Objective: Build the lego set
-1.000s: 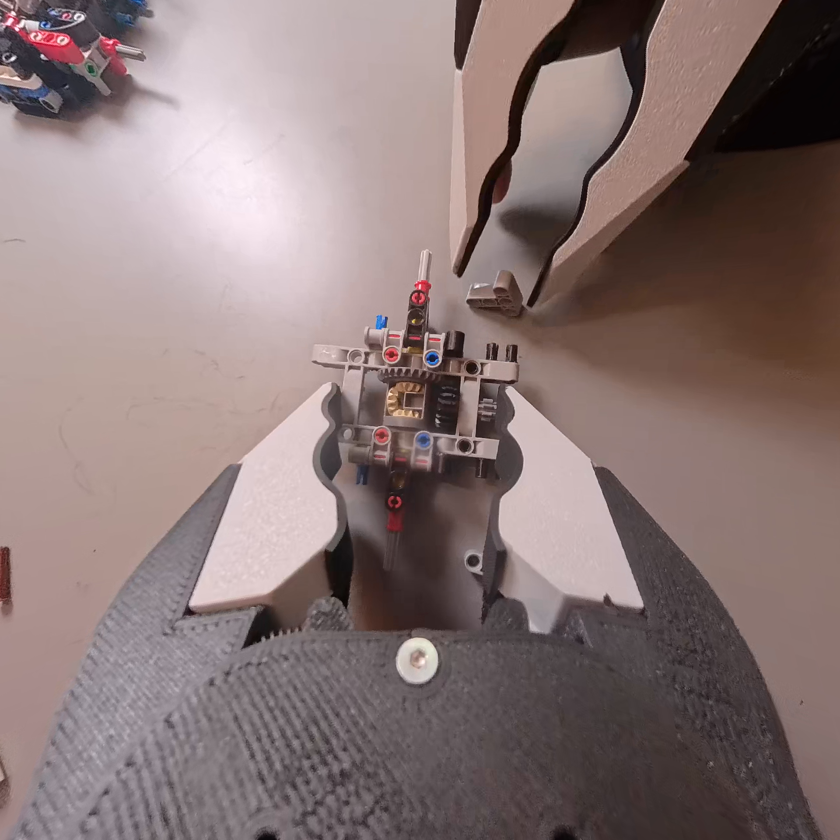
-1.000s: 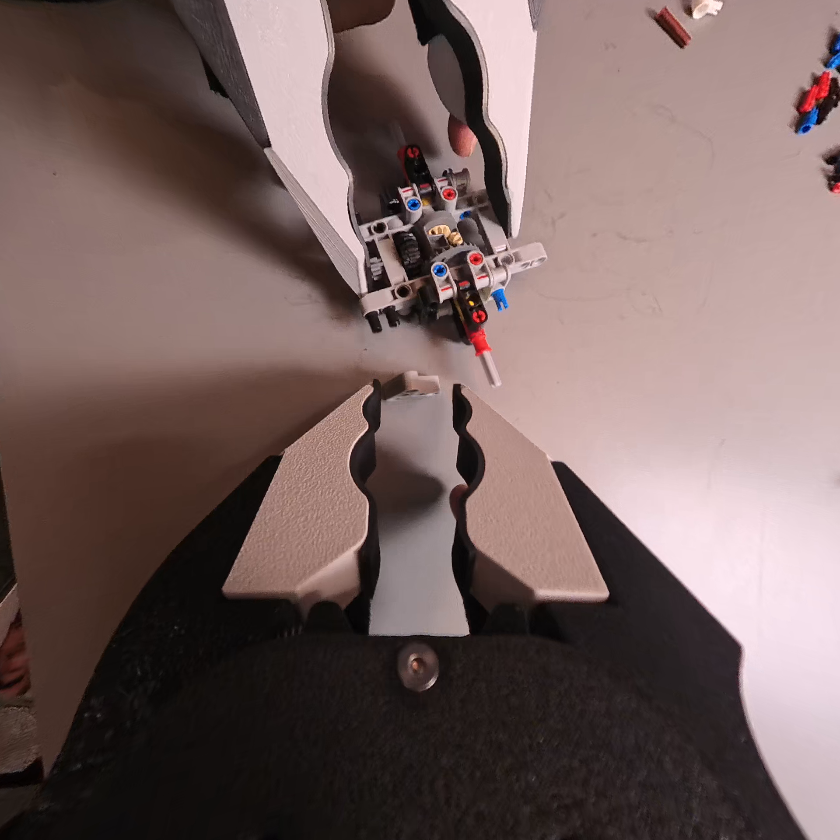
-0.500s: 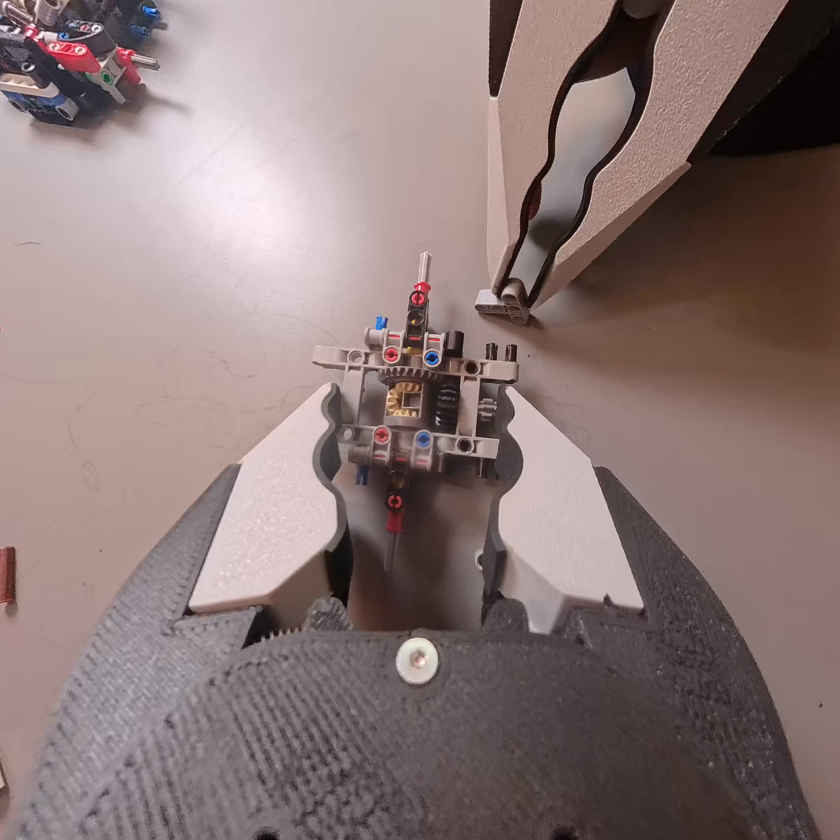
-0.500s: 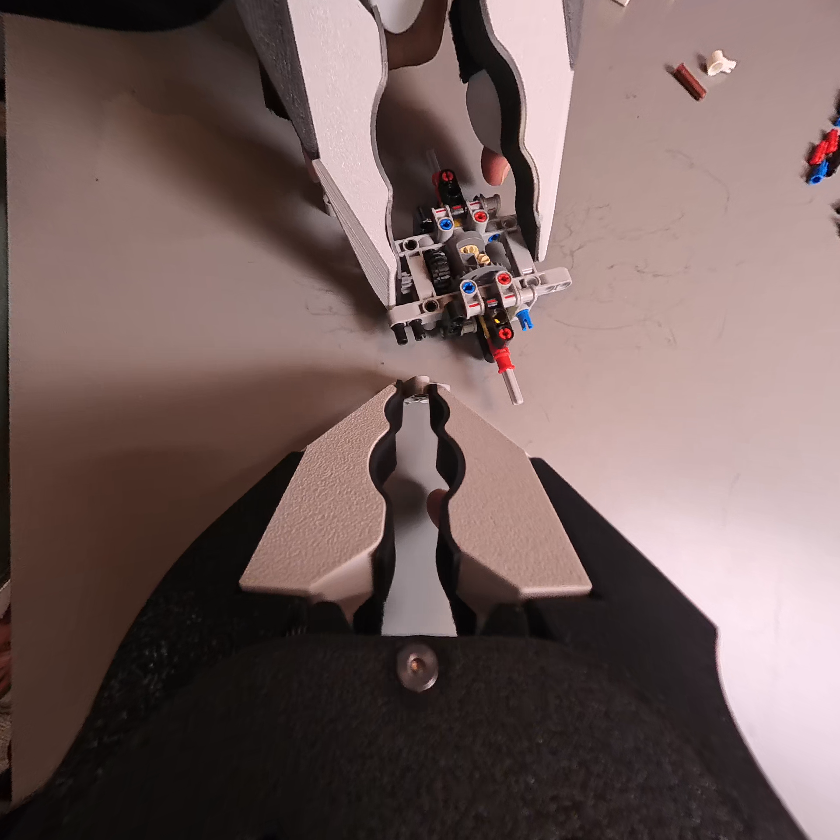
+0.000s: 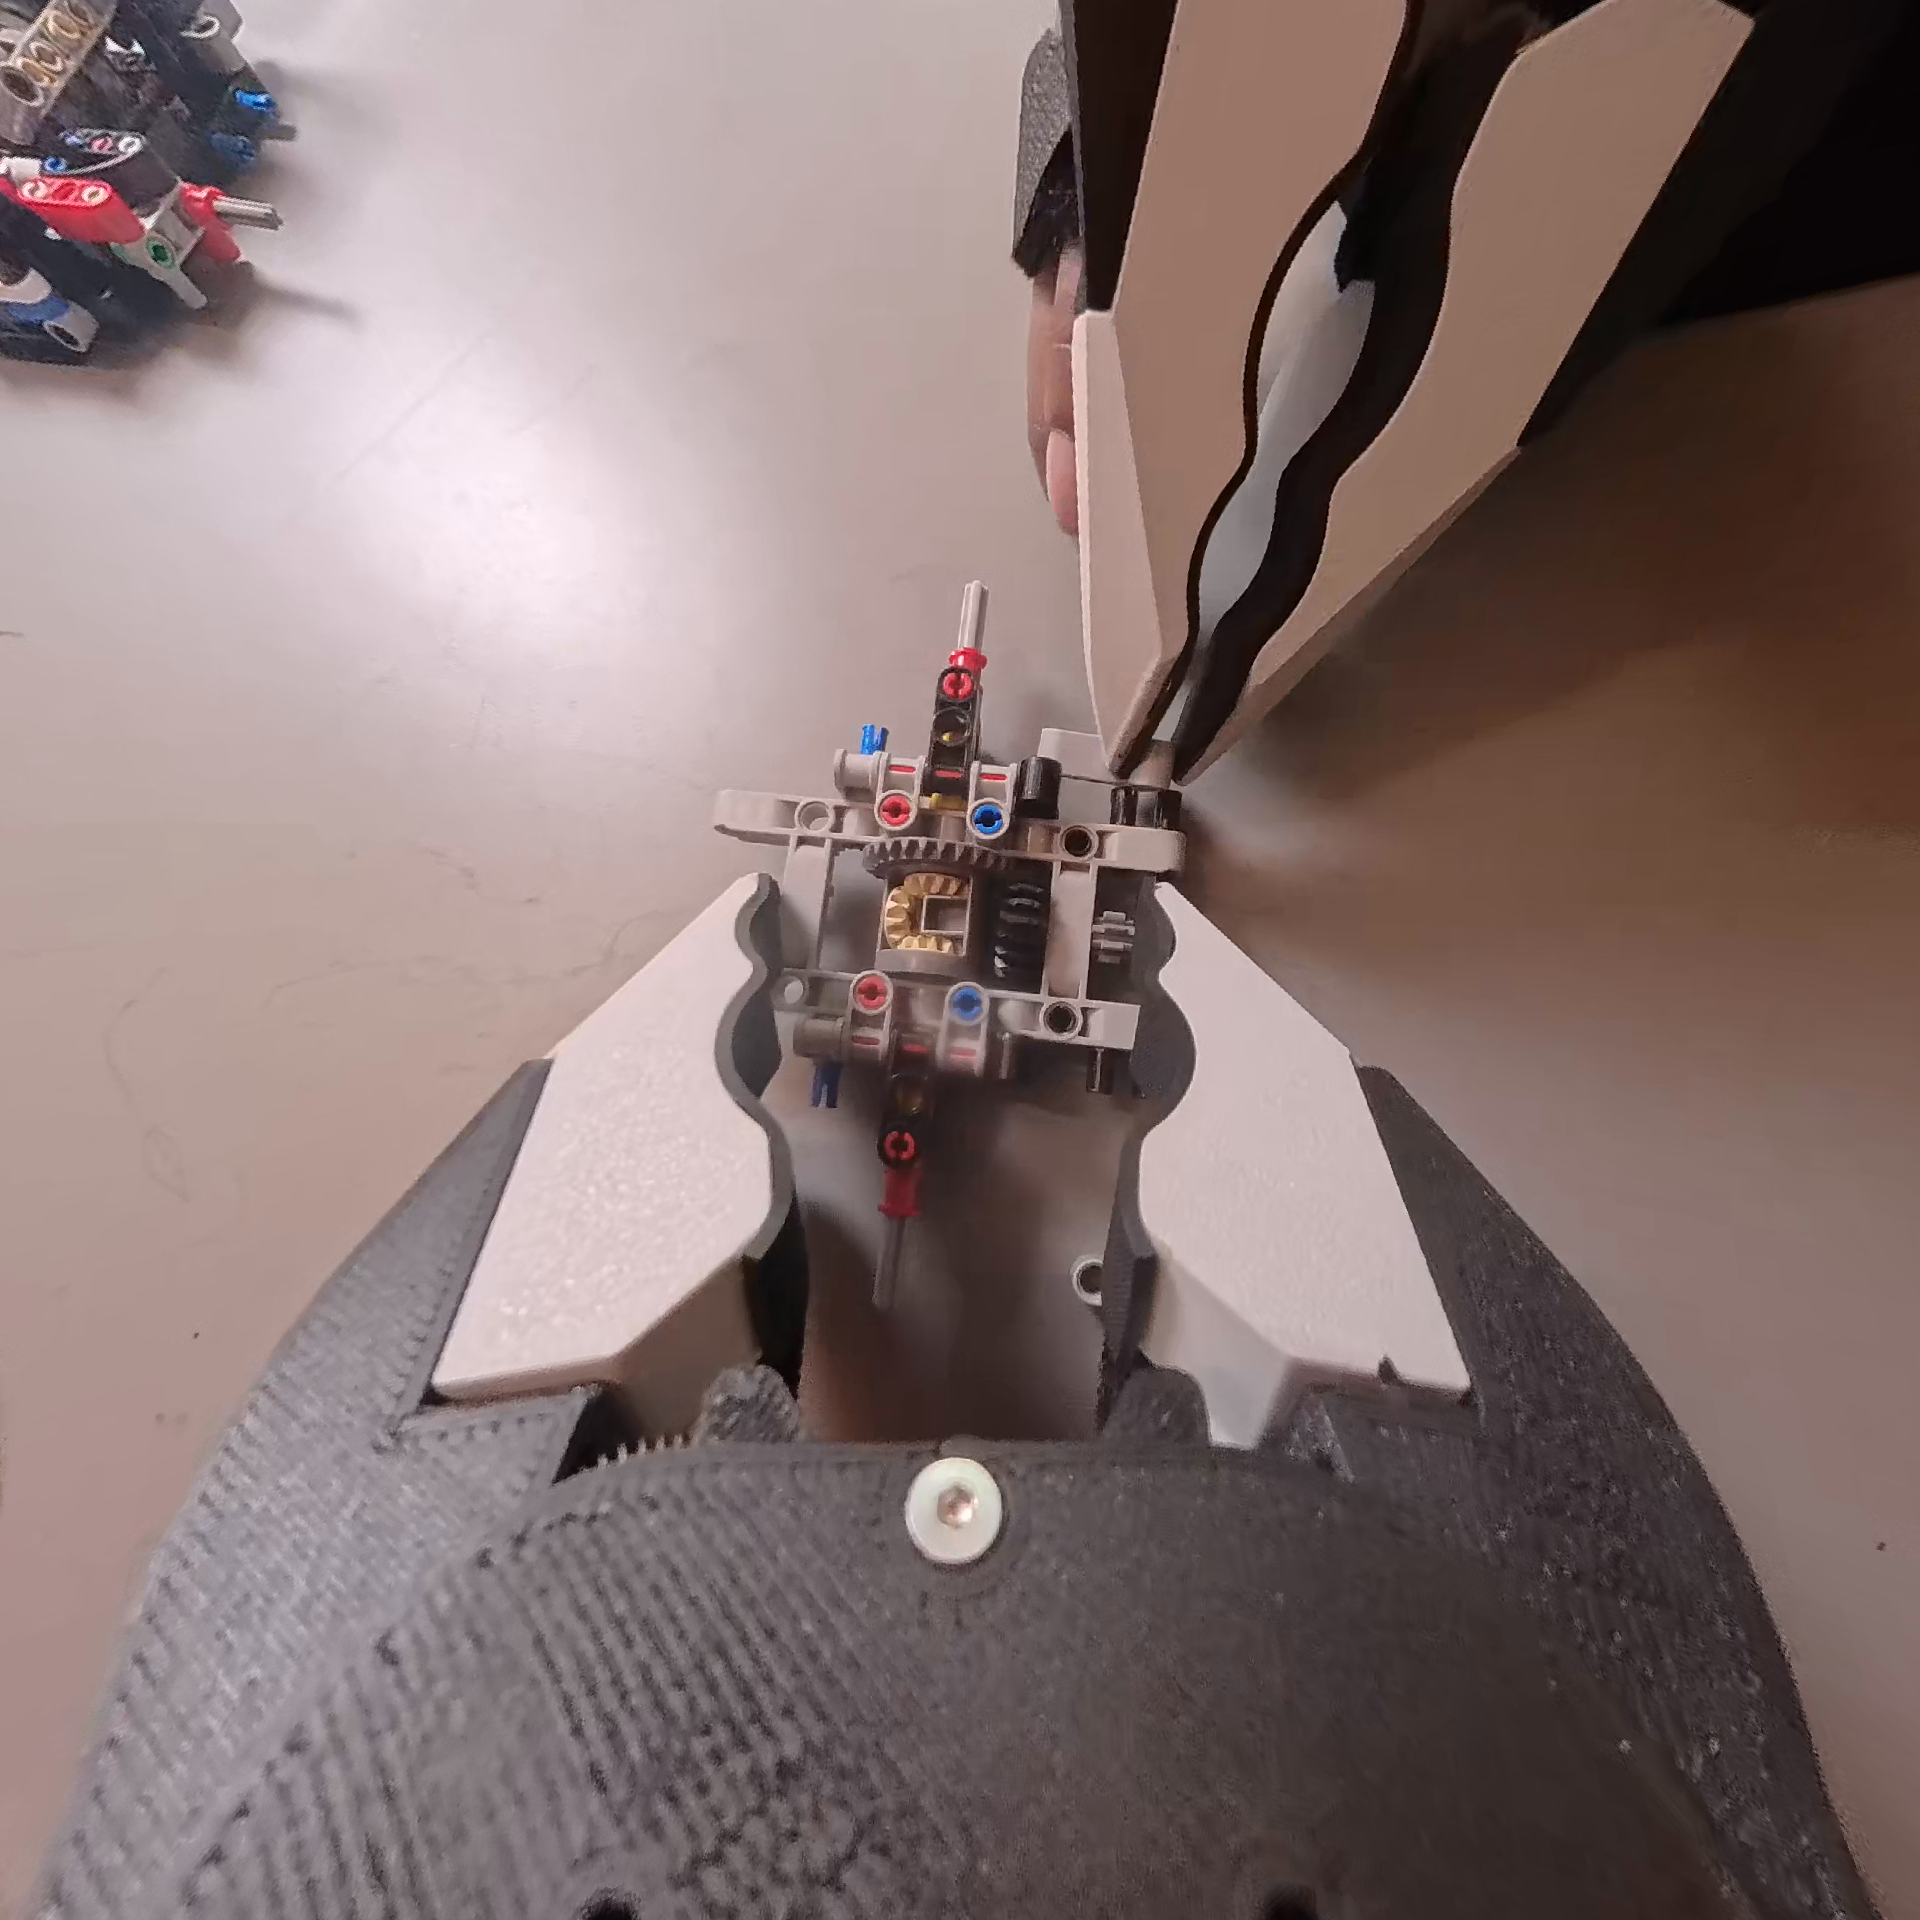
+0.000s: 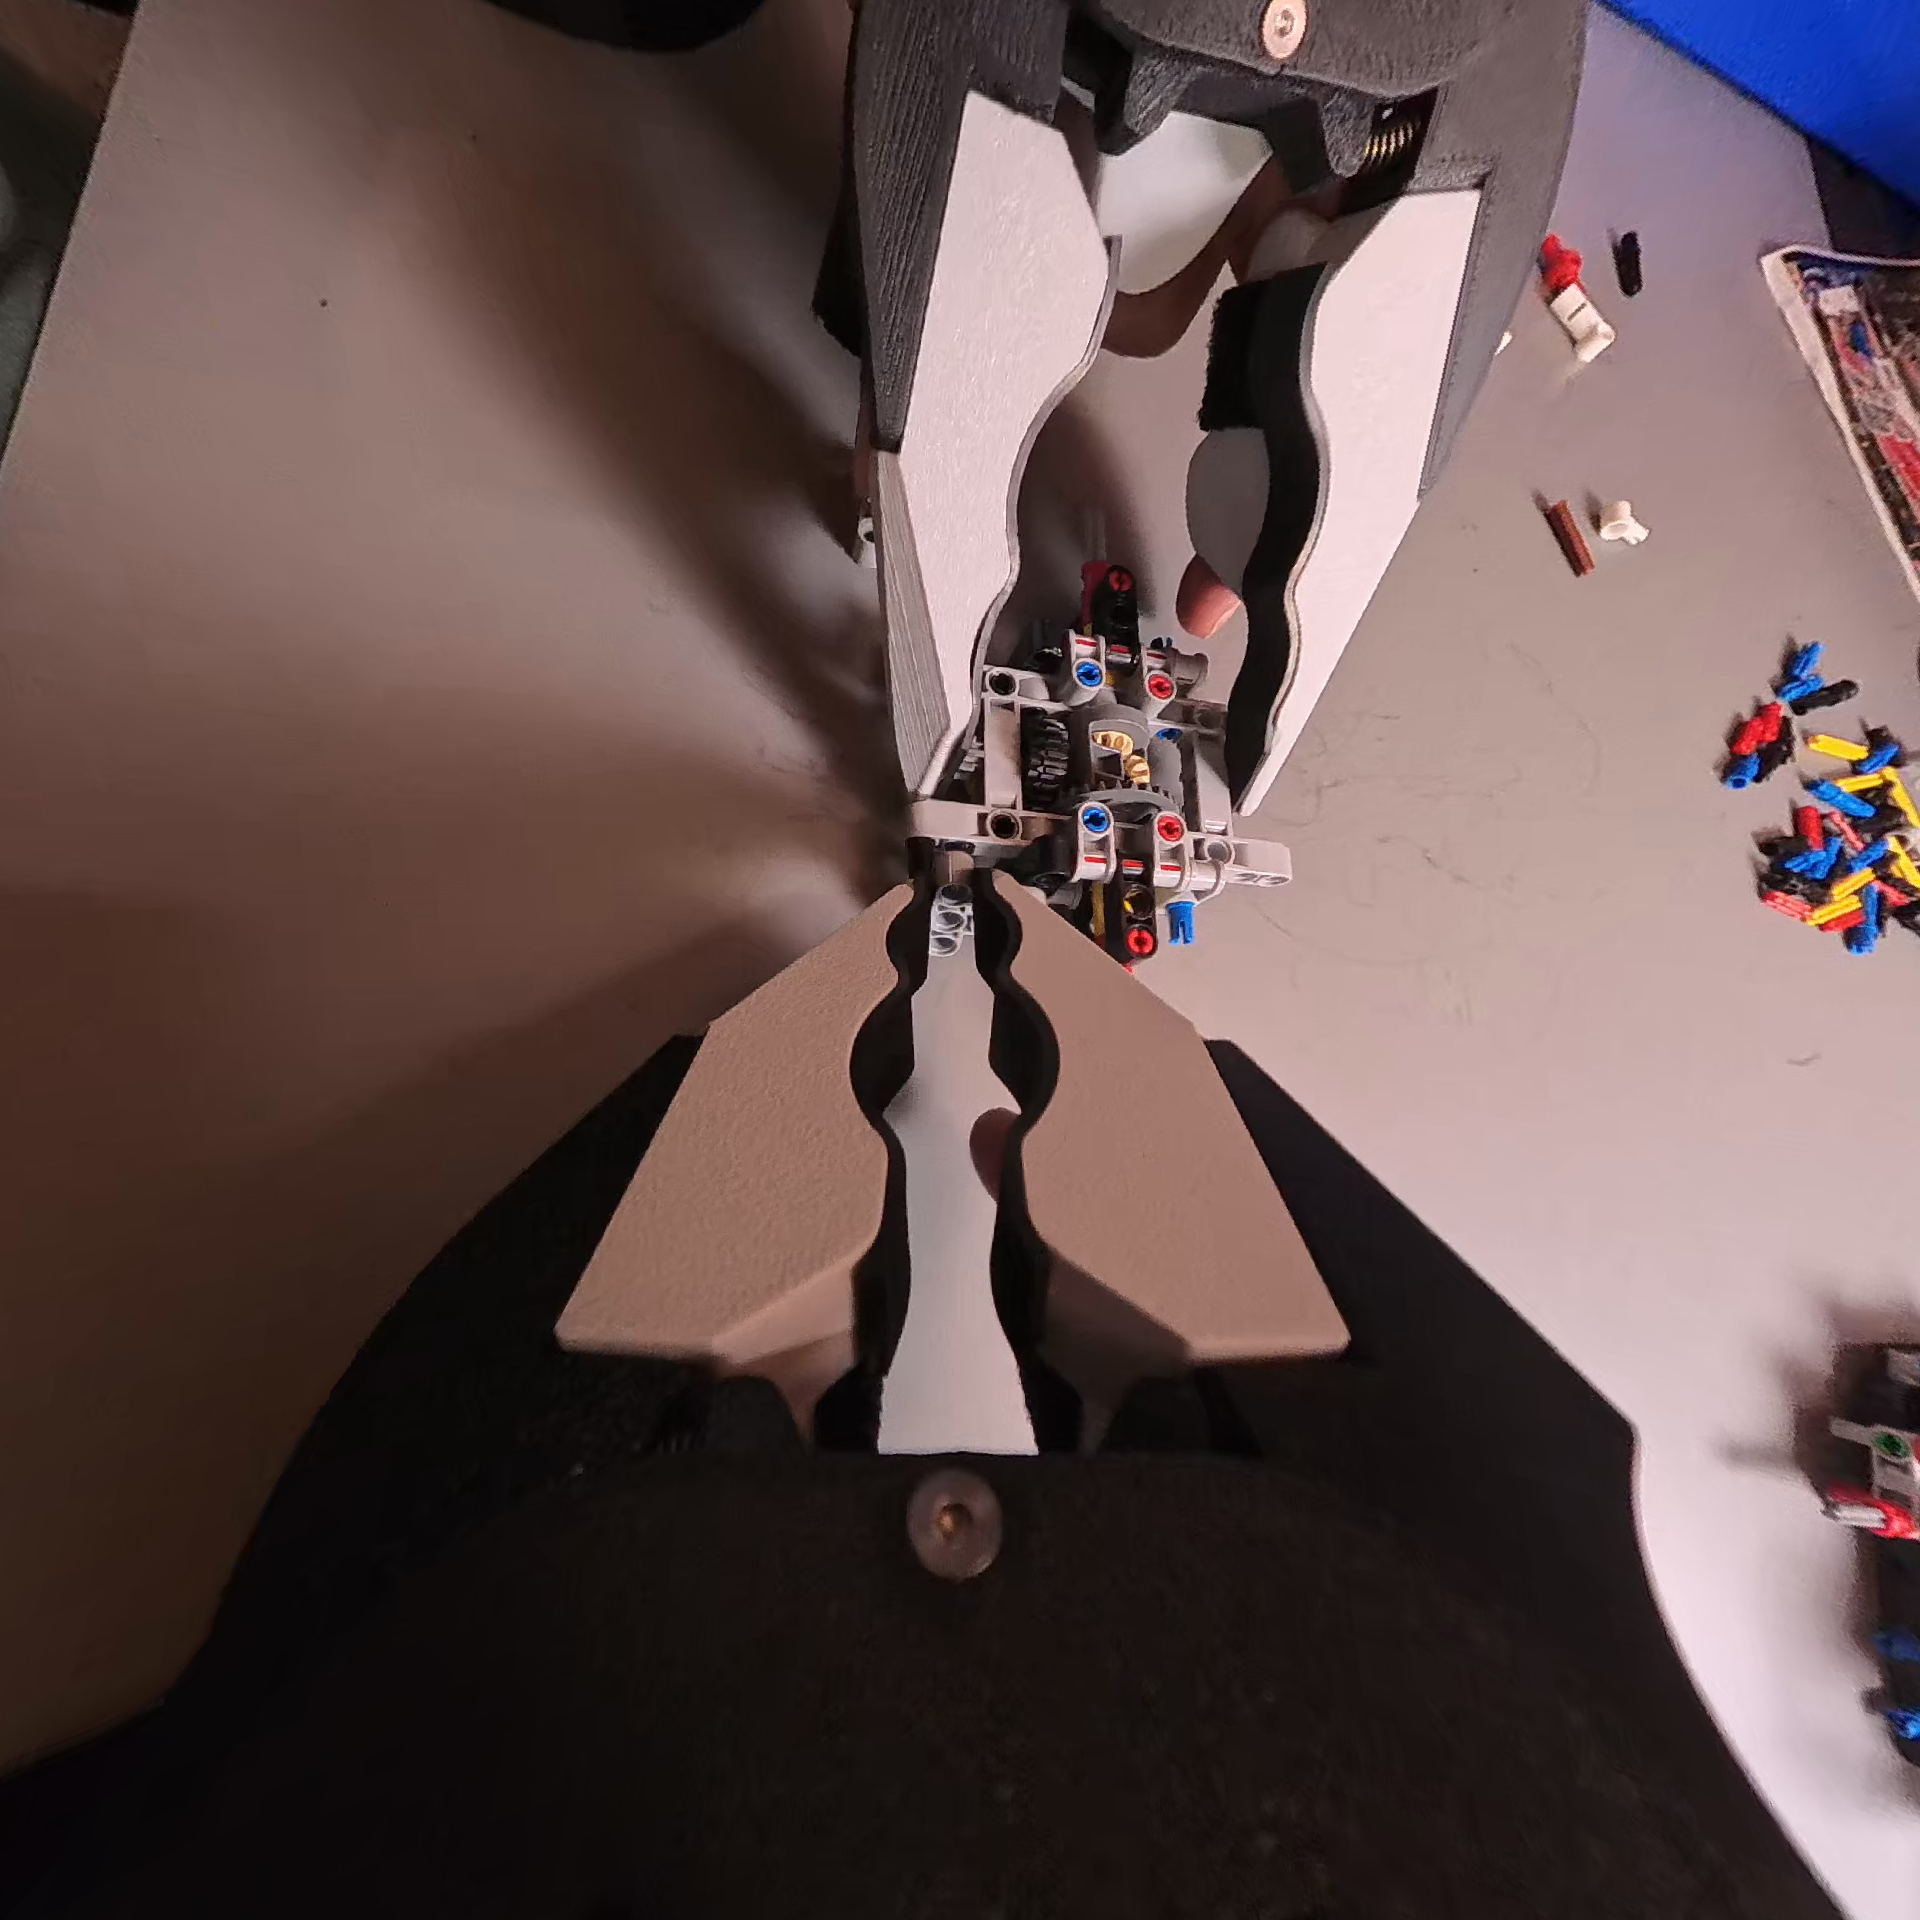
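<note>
The left claw, spread wide, clamps the grey plastic gear-frame assembly by its sides, steadying it on the beige worktop. At its far right corner, the right claw, nearly closed, pinches a small light-grey connector piece against the frame's black pins, seemingly for fitting. Loose coloured pins lie well apart.

Gear assembly sits between left claw fingers, loose pieces well right.

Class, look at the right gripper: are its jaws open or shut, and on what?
Shut: the right gripper pinches a small grey connector piece between its fingertips, right beside the gear assembly.
</note>
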### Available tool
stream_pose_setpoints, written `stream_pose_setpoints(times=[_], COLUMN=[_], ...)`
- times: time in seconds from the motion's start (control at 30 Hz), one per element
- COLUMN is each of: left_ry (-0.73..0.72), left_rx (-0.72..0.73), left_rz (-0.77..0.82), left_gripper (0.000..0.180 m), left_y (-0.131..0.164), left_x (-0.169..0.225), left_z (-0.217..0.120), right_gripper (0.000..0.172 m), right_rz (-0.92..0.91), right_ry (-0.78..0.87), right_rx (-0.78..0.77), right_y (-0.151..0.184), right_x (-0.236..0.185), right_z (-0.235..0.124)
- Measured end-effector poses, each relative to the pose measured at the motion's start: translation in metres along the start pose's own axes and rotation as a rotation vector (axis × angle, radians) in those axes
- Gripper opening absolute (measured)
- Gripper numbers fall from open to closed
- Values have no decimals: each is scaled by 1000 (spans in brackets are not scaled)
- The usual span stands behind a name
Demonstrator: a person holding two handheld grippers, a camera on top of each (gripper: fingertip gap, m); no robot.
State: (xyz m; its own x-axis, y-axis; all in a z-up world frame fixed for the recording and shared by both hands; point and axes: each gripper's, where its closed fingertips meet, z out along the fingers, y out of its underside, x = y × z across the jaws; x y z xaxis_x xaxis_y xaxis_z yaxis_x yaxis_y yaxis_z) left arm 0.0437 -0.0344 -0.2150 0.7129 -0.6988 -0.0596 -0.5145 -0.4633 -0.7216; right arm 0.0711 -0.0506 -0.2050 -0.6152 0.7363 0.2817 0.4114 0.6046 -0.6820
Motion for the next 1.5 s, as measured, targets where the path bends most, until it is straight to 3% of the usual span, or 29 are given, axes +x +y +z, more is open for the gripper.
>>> stream_pose_setpoints(times=[0.6,0.93,1.27,1.5], left_ry=[150,161,201,203], left_rx=[153,93,251,211], left_rz=[-81,-100,-127,-123], left_gripper=[67,66,65,65], left_y=[-16,-10,-30,-26], left_x=[7,10,11,16], left_z=[-11,-10,-21,-15], right_gripper=[6,6,6,6], right_rz=[132,120,188,170], right_ry=[-92,-134,-152,-176], right_rx=[379,348,498,442], right_y=[-28,-25,-45,-39], right_x=[-3,-9,-2,-9], right_z=[-22,-16,-35,-31])
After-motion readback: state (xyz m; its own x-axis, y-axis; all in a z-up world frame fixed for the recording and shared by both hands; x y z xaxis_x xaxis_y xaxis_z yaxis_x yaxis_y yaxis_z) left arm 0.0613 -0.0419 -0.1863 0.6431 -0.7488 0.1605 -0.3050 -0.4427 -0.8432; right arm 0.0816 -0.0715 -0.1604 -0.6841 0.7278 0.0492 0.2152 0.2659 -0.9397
